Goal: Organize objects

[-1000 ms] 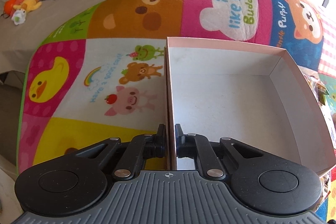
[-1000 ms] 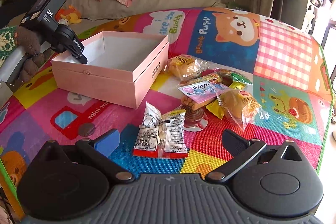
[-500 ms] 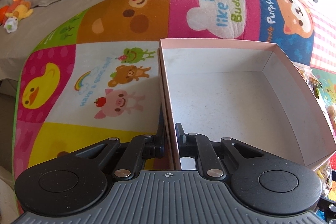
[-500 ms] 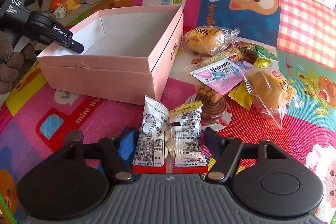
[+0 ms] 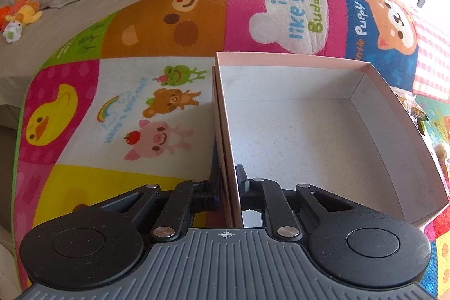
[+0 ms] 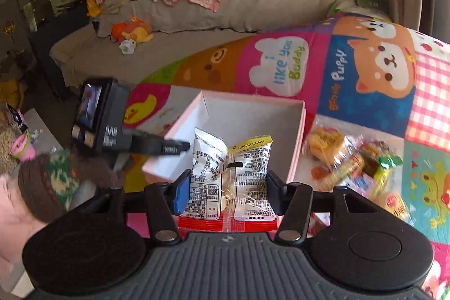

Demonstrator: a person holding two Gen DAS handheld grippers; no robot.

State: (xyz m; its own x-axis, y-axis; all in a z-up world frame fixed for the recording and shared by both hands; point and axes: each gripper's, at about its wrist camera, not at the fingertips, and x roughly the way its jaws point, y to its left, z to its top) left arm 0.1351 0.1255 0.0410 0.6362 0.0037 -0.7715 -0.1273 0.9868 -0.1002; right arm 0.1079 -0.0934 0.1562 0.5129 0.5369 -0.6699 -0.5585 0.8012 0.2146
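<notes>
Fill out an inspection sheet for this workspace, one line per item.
Surface: cartoon play mat.
Job's things: pink box, open and empty; snack packet lifted in front of it.
Clutter: loose snacks on the mat beside the box.
Grippers: left gripper shut on the box wall; right gripper shut on the snack packet.
Cables: nothing seen.
Surroundings: sofa with clothes and plush toys.

Black claws (image 6: 225, 187) with silver screws; brown patterned knit sleeve (image 6: 47, 182).
</notes>
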